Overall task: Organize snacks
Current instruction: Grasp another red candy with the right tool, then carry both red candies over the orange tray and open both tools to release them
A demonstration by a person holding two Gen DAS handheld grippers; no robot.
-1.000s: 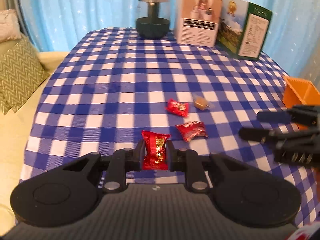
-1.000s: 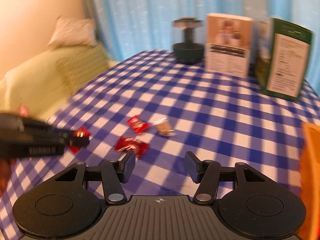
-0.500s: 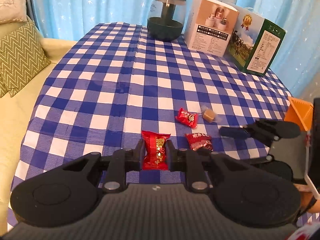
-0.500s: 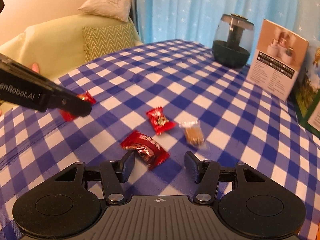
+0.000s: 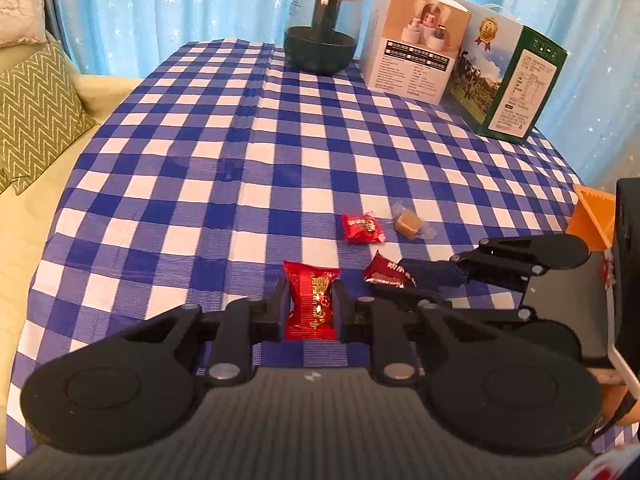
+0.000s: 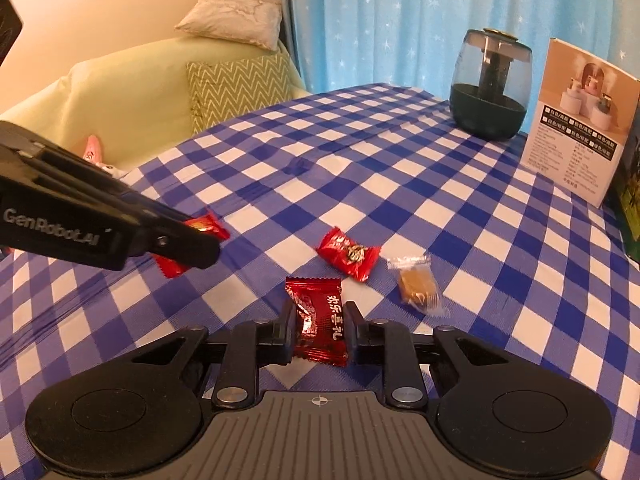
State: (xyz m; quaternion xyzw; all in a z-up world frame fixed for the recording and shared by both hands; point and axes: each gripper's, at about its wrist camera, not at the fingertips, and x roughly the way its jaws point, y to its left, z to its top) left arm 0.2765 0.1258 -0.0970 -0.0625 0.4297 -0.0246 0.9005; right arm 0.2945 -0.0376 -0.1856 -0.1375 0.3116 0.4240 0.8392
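Observation:
My left gripper [image 5: 311, 304] is shut on a bright red candy packet [image 5: 310, 300] held upright over the blue checked tablecloth [image 5: 200, 160]. In the right wrist view the left gripper [image 6: 200, 240] comes in from the left with that packet [image 6: 208, 226]. My right gripper [image 6: 318, 320] has its jaws closing, and the pads press a dark red candy packet [image 6: 318, 316] low over the cloth. The left wrist view shows the same packet [image 5: 386, 272] in the right gripper [image 5: 396, 280]. A red candy [image 6: 348, 253] and a tan caramel in clear wrap [image 6: 418, 282] lie just beyond.
An orange container [image 5: 592, 216] sits at the table's right edge. At the far end stand a dark glass jar [image 5: 320, 32], a white box [image 5: 416, 40] and a green box [image 5: 516, 80]. A sofa with a zigzag cushion [image 5: 36, 100] lies left of the table.
My right gripper came down to the left onto the dark red candy packet and closed on it. The left gripper kept its hold on the bright red packet and hardly moved.

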